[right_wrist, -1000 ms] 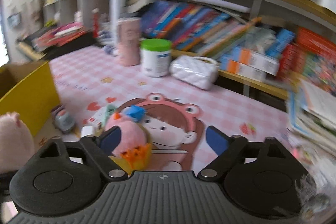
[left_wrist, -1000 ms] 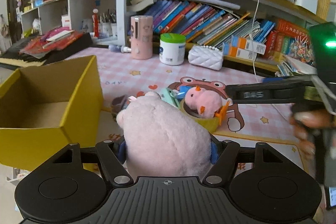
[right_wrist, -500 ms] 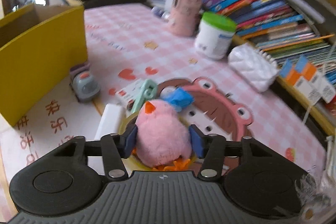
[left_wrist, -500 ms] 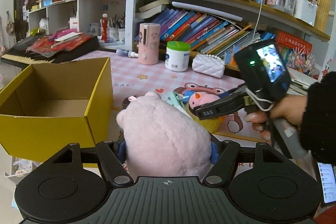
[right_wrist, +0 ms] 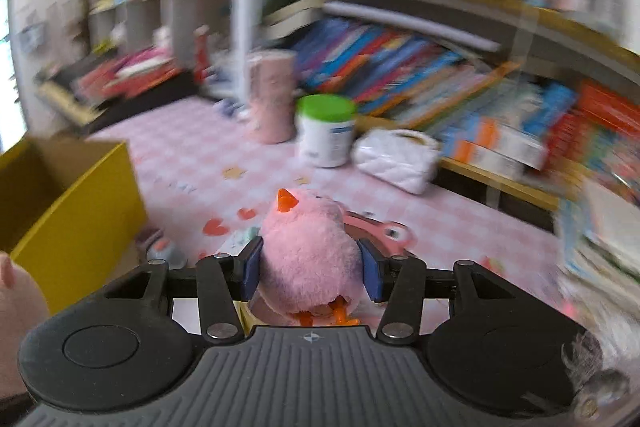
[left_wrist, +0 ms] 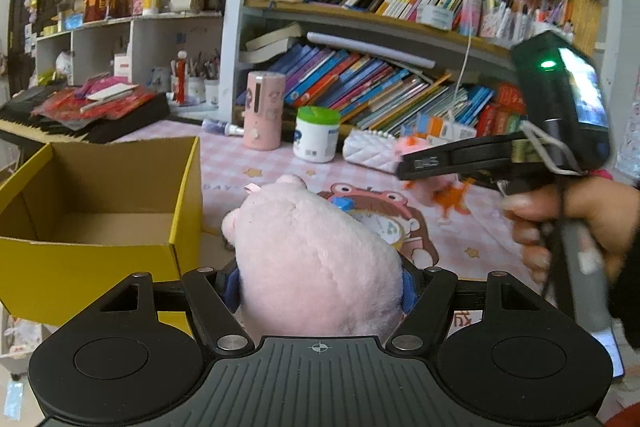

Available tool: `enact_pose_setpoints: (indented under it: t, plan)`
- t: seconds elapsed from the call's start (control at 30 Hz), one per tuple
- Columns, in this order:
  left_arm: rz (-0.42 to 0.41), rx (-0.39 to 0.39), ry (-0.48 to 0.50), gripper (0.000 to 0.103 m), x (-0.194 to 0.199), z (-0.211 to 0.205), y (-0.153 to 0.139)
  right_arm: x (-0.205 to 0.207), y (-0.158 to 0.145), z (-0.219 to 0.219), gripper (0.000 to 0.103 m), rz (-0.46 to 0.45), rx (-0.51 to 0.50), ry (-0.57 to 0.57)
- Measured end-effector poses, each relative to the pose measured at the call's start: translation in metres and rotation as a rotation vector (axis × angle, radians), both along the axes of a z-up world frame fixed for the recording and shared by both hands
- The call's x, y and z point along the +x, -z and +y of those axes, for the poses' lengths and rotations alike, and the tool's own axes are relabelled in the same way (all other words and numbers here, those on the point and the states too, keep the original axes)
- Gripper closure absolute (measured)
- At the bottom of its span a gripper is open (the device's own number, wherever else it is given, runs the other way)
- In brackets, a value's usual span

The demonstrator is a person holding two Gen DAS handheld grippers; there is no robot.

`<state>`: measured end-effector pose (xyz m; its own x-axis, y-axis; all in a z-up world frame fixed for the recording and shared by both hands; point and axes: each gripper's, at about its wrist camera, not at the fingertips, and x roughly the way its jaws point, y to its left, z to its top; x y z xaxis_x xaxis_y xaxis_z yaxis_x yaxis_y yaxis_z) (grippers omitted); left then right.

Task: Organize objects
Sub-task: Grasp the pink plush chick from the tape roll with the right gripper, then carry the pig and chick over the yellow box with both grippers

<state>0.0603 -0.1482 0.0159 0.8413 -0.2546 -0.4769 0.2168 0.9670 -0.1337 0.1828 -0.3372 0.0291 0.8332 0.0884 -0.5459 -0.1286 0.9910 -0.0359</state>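
Note:
My left gripper (left_wrist: 319,287) is shut on a big pale pink plush pig (left_wrist: 316,255), held just right of the open yellow cardboard box (left_wrist: 100,251), which looks empty. The pig's edge (right_wrist: 16,291) also shows low on the left of the right wrist view. My right gripper (right_wrist: 312,267) has its blue pads pressed into a small pink plush chick (right_wrist: 308,239) with an orange beak and feet, and its jaws are still closing. In the left wrist view that gripper (left_wrist: 420,163) holds the chick (left_wrist: 440,183) above the pink tablecloth, a hand (left_wrist: 580,215) around its handle.
A pink cylinder (left_wrist: 264,111), a green-lidded white jar (left_wrist: 316,135) and a white quilted purse (left_wrist: 368,151) stand at the table's back, under packed bookshelves. A small toy car (right_wrist: 160,247) lies beside the box (right_wrist: 80,211). A keyboard under red papers (left_wrist: 80,115) sits far left.
The right gripper closed its jaws on the pink chick and lifted it off the table. The left gripper rose a little with the pig still in it.

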Motion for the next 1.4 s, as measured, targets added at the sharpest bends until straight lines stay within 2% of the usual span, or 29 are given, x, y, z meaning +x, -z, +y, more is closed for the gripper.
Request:
enact_pose_setpoints:
  t: [0.07,0.2,0.37,0.53,0.7,0.9,1.13,1.4]
  plan:
    - [-0.014,-0.008,0.012,0.033,-0.006,0.007,-0.004,-0.022,-0.006,0.001,0.057,0.010,0.014,0.094]
    - [-0.039,-0.022,0.023,0.033,-0.019,0.027,-0.010,-0.060,-0.009,0.009,0.057,0.045,0.058,0.206]
    - [-0.046,-0.030,0.007,0.033,-0.038,0.059,-0.016,-0.105,-0.002,0.039,0.057,0.106,0.101,0.275]
    - [-0.035,-0.014,-0.037,0.033,-0.056,0.092,-0.016,-0.144,0.012,0.089,0.057,0.144,0.091,0.239]
    - [0.003,0.014,-0.111,0.033,-0.072,0.126,-0.009,-0.174,0.024,0.145,0.057,0.169,0.063,0.145]
    - [0.035,0.048,-0.201,0.033,-0.092,0.169,-0.002,-0.193,0.036,0.195,0.057,0.196,0.047,0.063]
    - [0.046,0.066,-0.274,0.033,-0.107,0.205,0.000,-0.201,0.039,0.232,0.057,0.220,0.048,0.007]
    - [0.032,0.059,-0.278,0.033,-0.111,0.220,-0.001,-0.202,0.036,0.251,0.056,0.224,0.033,-0.013]
